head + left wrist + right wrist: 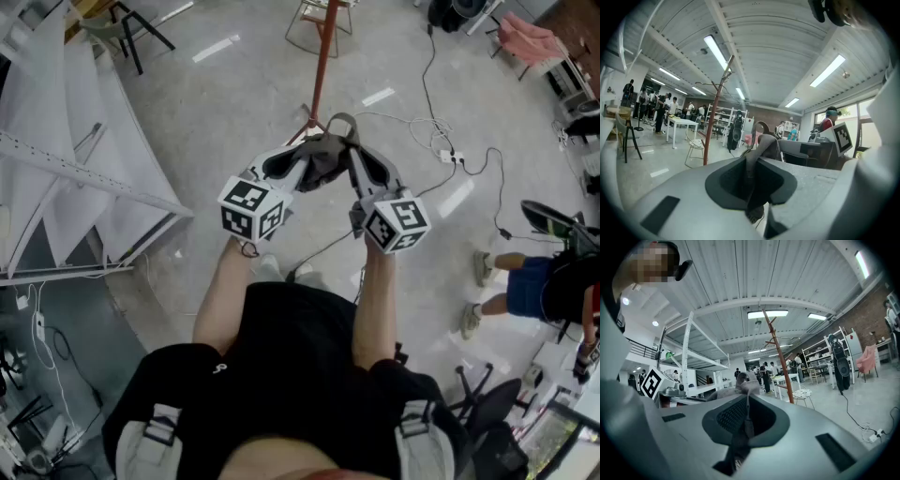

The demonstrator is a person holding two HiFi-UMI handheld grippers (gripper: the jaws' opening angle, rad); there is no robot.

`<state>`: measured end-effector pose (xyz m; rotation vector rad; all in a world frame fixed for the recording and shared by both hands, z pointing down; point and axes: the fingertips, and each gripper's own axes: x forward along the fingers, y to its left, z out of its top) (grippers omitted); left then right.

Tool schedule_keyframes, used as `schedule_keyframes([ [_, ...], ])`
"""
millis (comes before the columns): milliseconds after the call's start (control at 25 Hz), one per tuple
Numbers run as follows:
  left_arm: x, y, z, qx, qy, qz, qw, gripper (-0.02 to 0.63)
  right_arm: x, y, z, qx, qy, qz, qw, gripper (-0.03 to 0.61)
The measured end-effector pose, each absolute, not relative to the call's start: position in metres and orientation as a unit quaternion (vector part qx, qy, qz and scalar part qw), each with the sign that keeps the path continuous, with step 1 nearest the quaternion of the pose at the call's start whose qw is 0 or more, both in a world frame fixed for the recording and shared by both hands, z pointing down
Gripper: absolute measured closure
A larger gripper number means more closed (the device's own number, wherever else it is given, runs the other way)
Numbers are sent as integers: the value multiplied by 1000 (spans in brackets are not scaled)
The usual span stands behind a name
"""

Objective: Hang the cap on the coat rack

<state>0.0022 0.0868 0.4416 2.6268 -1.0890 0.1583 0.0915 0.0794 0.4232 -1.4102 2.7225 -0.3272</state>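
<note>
I hold a dark grey cap (323, 155) in the air in front of me, stretched between both grippers. My left gripper (298, 171) is shut on its left side, and the fabric (761, 147) is pinched between the jaws. Shut on the cap's right side is my right gripper (359, 169), with a fold of cloth (743, 386) caught in its jaws. The coat rack's red pole (322, 56) stands just beyond the cap. It shows with bare branching hooks in the left gripper view (716, 117) and the right gripper view (780, 357).
Cables and a power strip (452, 157) lie on the concrete floor to the right of the rack. A white metal shelving frame (84, 187) stands at the left. A wire chair (319, 23) sits behind the rack. A person (525, 281) sits at the right edge.
</note>
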Motion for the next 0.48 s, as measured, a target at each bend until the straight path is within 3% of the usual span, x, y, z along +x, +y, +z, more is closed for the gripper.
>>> schedule_keyframes([
  [480,38,77,439,917,-372,61,132,575,128,67,420,-480,871,-100,46,576],
])
